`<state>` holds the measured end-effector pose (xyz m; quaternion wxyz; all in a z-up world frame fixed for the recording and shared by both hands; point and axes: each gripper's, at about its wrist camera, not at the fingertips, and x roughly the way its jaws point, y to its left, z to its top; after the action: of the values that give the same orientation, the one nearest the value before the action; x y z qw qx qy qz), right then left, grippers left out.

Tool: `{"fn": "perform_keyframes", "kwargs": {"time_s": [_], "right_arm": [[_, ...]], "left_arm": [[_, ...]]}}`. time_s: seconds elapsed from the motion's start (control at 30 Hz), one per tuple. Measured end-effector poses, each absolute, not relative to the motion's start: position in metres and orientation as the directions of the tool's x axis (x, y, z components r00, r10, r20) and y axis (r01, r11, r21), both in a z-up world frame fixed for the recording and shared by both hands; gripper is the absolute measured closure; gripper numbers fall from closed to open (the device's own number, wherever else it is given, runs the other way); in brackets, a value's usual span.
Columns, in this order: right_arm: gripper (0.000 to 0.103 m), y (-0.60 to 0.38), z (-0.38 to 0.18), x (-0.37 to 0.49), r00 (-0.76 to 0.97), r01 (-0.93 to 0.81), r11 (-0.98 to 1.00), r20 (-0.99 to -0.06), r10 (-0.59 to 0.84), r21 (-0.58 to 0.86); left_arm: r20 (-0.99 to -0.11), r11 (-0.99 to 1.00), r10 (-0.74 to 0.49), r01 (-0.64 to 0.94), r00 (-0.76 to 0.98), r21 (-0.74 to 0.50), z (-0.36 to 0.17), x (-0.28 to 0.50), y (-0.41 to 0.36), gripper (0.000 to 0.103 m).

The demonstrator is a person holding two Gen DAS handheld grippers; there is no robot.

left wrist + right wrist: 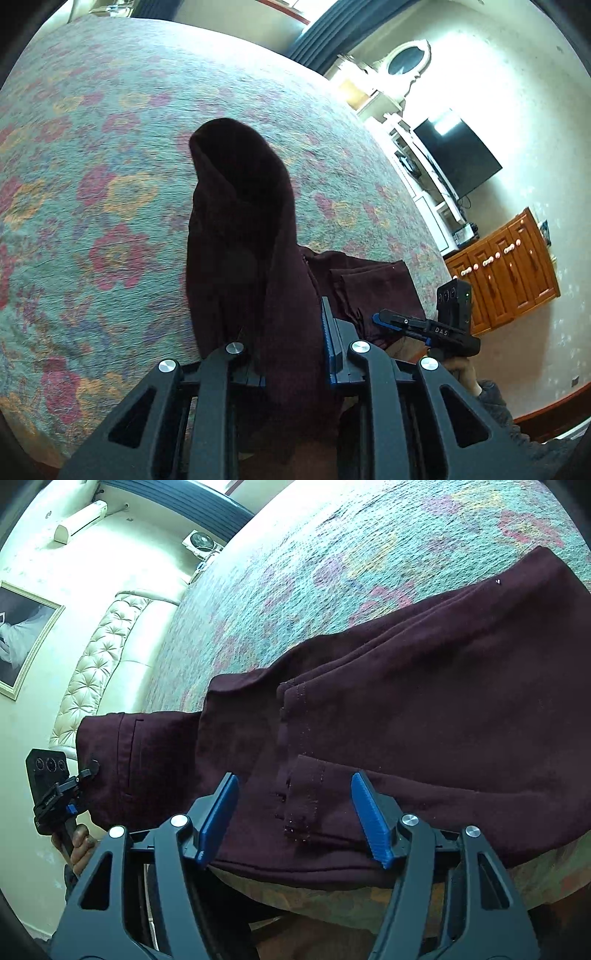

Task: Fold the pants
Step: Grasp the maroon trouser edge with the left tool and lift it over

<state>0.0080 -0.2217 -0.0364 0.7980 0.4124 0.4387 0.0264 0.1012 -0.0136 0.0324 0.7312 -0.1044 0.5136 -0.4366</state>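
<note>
1. While the pants [406,709] lie mostly on the bed [332,554], near its front edge, we note one end raised clear of the bedspread: in the left wrist view a dark maroon bunch of the pants [243,236] stands up directly ahead of the camera.
2. Left gripper [291,354]: its jaws are closed down on that raised fabric, which fills the gap between them and hangs below. In the right wrist view the same gripper [86,771] sits at the waistband end, beside a button.
3. Right gripper [295,819]: its jaws stand wide apart and hold nothing. The cloth near the fly placket lies between and beyond the blue pads [221,816]; we cannot tell whether they touch it.
4. Handling, in our judgement: the cloth is soft and limp, of light to moderate weight. It drapes and creases freely and will not keep a shape unsupported. The weave looks matte, so slip in the jaws seems unlikely.
5. Where to hold, in our judgement: the waistband and stitched seams are the thickest and firmest parts and should give the surest bite. A pinch in mid-panel would likely take one layer only and drag the stack apart.
6. Risk: layers overlap unevenly near the front edge of the bed, so a lift at one corner could skew the fold.
</note>
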Motion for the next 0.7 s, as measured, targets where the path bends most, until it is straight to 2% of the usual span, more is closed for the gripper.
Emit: {"fn": "perform_keyframes", "kwargs": {"time_s": [0.27, 0.43, 0.53, 0.63, 0.7], "right_arm": [[0.040, -0.230, -0.034, 0.003, 0.636, 0.328, 0.626, -0.655, 0.407, 0.707], [0.039, -0.241, -0.037, 0.003, 0.642, 0.347, 0.597, -0.647, 0.410, 0.723], [0.039, -0.243, -0.038, 0.003, 0.644, 0.351, 0.593, -0.646, 0.409, 0.725], [0.039, -0.244, -0.039, 0.003, 0.649, 0.353, 0.585, -0.642, 0.409, 0.730], [0.039, -0.243, -0.038, 0.002, 0.651, 0.355, 0.580, -0.639, 0.409, 0.733]], "left_arm": [[-0.796, 0.654, -0.601, 0.620, 0.077, -0.434, -0.015, 0.069, -0.112, 0.081], [-0.855, 0.695, -0.495, 0.661, 0.154, -0.284, -0.039, 0.053, -0.148, 0.081], [-0.867, 0.706, -0.457, 0.674, 0.198, -0.218, -0.046, 0.046, -0.158, 0.076], [-0.855, 0.703, -0.462, 0.686, 0.236, -0.190, -0.044, 0.041, -0.164, 0.067], [-0.842, 0.684, -0.485, 0.703, 0.236, -0.197, -0.040, 0.035, -0.165, 0.058]]}}
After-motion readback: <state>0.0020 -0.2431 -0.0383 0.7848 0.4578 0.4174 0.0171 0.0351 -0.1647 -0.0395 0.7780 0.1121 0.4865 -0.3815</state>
